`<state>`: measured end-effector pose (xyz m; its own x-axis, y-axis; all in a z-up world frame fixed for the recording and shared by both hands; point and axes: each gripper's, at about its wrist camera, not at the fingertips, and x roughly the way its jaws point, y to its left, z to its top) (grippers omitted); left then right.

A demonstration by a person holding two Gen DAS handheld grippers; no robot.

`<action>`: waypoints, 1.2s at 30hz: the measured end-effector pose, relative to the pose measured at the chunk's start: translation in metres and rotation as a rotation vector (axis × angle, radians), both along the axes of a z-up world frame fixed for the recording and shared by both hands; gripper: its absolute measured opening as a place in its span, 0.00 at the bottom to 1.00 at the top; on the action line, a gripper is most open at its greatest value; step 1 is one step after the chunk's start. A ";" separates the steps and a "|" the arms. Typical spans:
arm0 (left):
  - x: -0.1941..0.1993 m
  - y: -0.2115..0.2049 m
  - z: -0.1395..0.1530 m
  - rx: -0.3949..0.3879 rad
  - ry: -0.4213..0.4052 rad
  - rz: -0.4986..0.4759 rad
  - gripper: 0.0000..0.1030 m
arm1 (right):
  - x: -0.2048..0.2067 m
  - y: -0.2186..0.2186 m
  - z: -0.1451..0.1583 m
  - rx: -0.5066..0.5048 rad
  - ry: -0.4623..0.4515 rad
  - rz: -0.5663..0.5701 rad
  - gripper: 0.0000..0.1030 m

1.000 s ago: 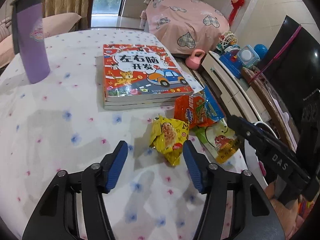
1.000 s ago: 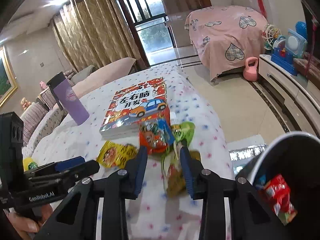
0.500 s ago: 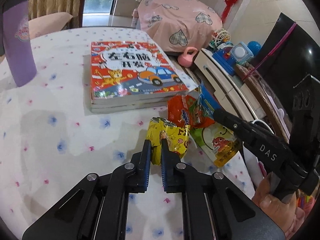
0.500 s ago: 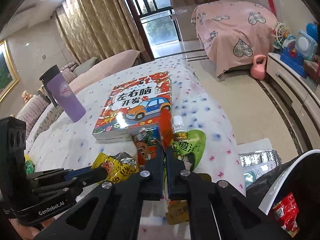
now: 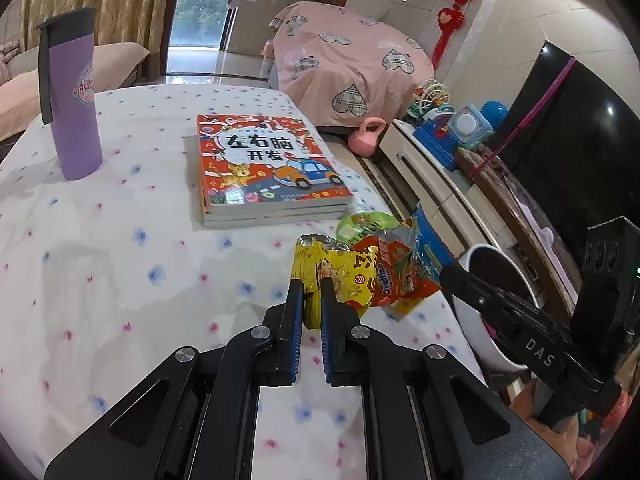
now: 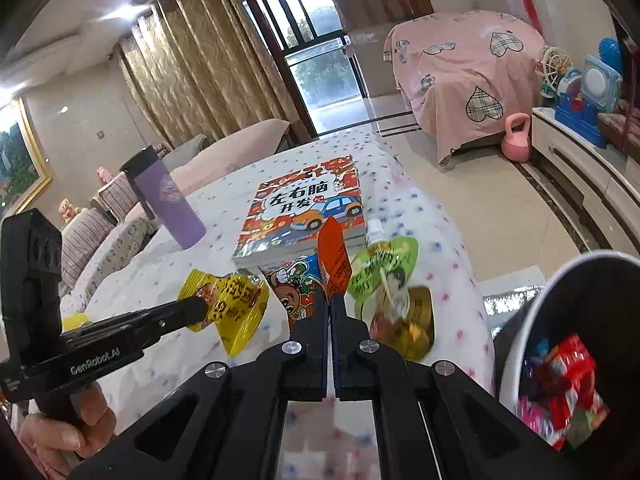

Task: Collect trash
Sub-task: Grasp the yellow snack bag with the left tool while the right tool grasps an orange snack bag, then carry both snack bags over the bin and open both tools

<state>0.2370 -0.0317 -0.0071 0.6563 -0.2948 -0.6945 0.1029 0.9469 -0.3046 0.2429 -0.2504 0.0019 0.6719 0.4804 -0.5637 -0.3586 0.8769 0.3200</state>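
The left gripper (image 5: 310, 292) is pinching the yellow wrapper (image 5: 336, 276) by its near edge, lifting it above the table (image 5: 100, 248), with its crumpled body standing up beyond the fingertips. The right gripper (image 6: 330, 300) is pressing together on the orange wrapper (image 6: 334, 256), whose long axis is pointing up and away from the fingers. Just right of it, a green pouch (image 6: 384, 272) is hanging blurred, spout upward. Behind them a book (image 6: 308, 212) is lying flat, with a purple cup (image 6: 168, 200) standing upright farther left. A bin (image 6: 568, 320) holding red wrappers is sitting right of the table edge.
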 end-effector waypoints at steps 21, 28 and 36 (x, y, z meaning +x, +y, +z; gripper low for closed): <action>-0.053 -0.102 0.021 0.011 -0.030 -0.186 0.07 | -0.094 -0.090 0.011 0.088 -0.043 -0.173 0.01; -0.058 -0.141 0.023 0.031 -0.038 -0.242 0.07 | -0.112 -0.127 0.010 0.094 -0.051 -0.251 0.01; -0.056 -0.176 0.028 0.053 -0.050 -0.285 0.07 | -0.123 -0.162 0.008 0.091 -0.058 -0.322 0.01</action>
